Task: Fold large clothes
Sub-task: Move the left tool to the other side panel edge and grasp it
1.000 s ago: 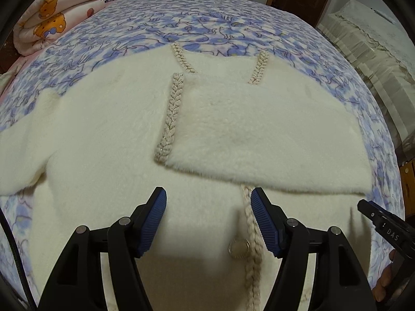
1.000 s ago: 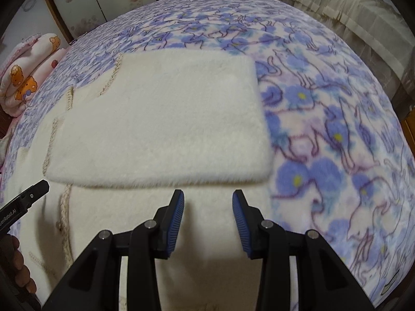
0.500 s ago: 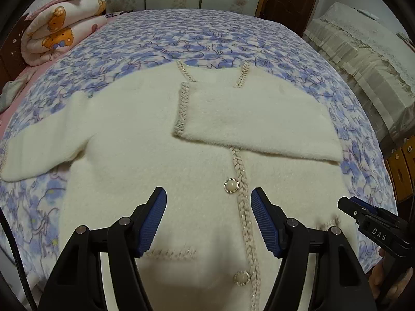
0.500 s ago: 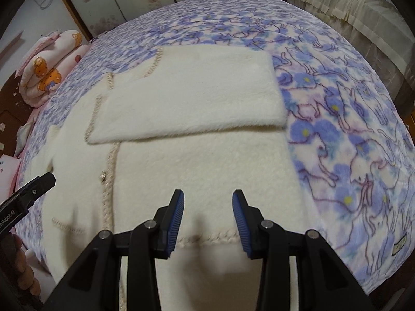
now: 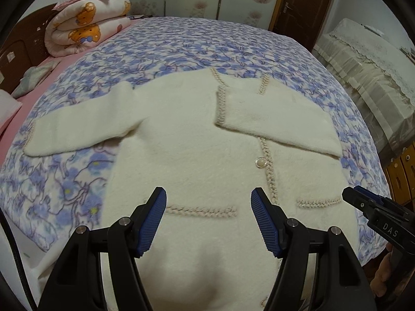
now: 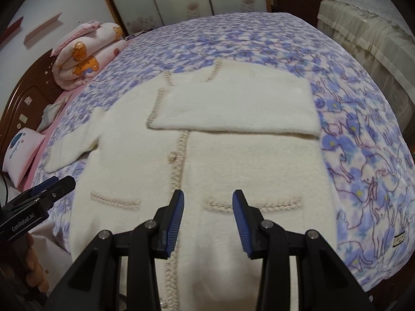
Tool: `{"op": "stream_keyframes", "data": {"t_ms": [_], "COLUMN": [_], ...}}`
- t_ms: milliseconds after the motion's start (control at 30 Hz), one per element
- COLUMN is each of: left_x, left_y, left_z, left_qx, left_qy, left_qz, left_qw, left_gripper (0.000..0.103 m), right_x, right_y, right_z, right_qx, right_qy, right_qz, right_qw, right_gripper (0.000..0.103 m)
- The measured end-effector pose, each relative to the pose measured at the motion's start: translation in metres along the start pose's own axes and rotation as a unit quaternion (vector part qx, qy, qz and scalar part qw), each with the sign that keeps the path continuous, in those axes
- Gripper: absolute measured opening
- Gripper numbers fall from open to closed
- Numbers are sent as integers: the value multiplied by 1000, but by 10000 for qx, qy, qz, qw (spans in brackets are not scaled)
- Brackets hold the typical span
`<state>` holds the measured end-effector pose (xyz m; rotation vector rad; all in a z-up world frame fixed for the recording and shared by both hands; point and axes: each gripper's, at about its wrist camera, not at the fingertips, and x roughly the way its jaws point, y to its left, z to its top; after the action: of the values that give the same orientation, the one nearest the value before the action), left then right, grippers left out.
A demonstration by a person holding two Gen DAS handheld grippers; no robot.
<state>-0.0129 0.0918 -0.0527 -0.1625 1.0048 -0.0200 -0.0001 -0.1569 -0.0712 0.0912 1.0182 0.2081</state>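
With my left gripper (image 5: pixel 208 217) and right gripper (image 6: pixel 208 215) both spread and empty above the cream cardigan (image 5: pixel 197 160) on the bed (image 5: pixel 181 41), I'd pinch the unfolded sleeve (image 5: pixel 77 127) at ten o'clock by its cuff.

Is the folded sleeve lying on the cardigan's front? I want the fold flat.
Touching. The right wrist view shows the folded sleeve lying flat across the cardigan chest, no gap under its lower edge.

Cardigan (image 5: pixel 197 160) spread on bed (image 5: pixel 181 41) — one sleeve (image 6: pixel 233 108) folded across chest, other (image 5: pixel 83 127) stretched left; rolled quilt (image 5: pixel 85 28) behind.
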Motion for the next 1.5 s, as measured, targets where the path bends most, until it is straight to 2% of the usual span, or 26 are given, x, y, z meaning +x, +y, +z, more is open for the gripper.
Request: {"op": "stream_keyframes", "data": {"t_ms": [233,433,533,667,767,867,900,967,1133,1200,1300,1400,1500], "left_x": [-20,-25,-27,-25,-16,6,19,38,94,112,133,148,160], "left_y": [51,118,154,211,249,290,308,332,391,408,433,454,469], "left_z": [-5,8,22,50,66,80,83,86,82,80,76,68,59], "left_qx": [-195,-330,-594,-1289,-1723,-2108,-2322,-2561,-3302,-3513,-3757,-4088,-4293], "left_qy": [29,272,298,203,83,75,156,261,685,831,925,998,1066], "left_qz": [58,229,233,49,74,257,331,299,286,348,695,865,1021], "left_qw": [9998,9988,9975,9914,9850,9772,9720,9658,9410,9319,9195,9030,8910], "left_gripper": [67,67,67,67,67,67,67,66,66,66,66,66,67], "right_x": [2,10,15,20,27,45,53,72,123,142,166,179,190], "right_y": [51,99,122,152,173,192,197,207,222,228,236,243,248], "right_z": [3,15,28,53,73,91,96,105,125,131,136,136,131], "right_qx": [-409,-849,-1043,-1296,-1444,-1539,-1547,-1545,-1443,-1382,-1347,-1374,-1424], "right_qy": [0,21,-9,-181,-359,-442,-427,-359,-109,27,176,251,353], "right_qz": [138,272,321,357,357,369,384,408,437,483,534,587,646], "right_qw": [9991,9960,9940,9908,9882,9864,9863,9865,9885,9892,9893,9885,9871], "right_gripper": [39,39,39,40,48,49,49,49,49,49,49,49,49]}}
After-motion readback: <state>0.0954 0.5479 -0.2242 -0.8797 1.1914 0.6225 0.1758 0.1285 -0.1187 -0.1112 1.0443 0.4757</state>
